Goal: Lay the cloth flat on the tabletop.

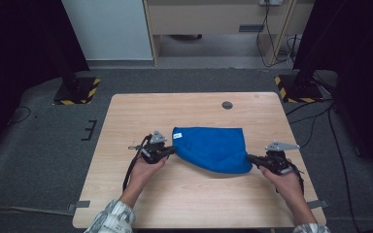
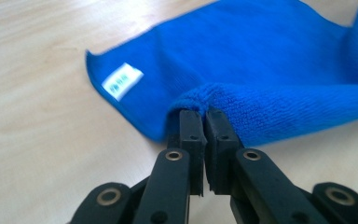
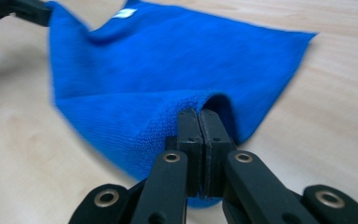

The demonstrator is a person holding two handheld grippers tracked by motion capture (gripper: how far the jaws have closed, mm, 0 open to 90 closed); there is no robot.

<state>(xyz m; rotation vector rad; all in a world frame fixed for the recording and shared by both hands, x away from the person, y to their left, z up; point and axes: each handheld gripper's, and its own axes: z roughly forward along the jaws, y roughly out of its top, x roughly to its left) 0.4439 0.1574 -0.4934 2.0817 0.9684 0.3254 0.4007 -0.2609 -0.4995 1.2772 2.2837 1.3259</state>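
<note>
Cloth [image 1: 211,148], blue, lies mid-table [image 1: 184,204], its near corners raised. Left gripper [image 1: 171,151] is clamped on the near-left corner, right gripper [image 1: 250,158] on the near-right one. A white tag [image 2: 122,80] sits, probably, on the far-left corner.

A light wooden table [image 1: 141,194] fills the frame's centre; a blue cloth [image 1: 211,145] partly rests on it, centre-right; a dark round disc [image 1: 227,105] sits upper right.
</note>
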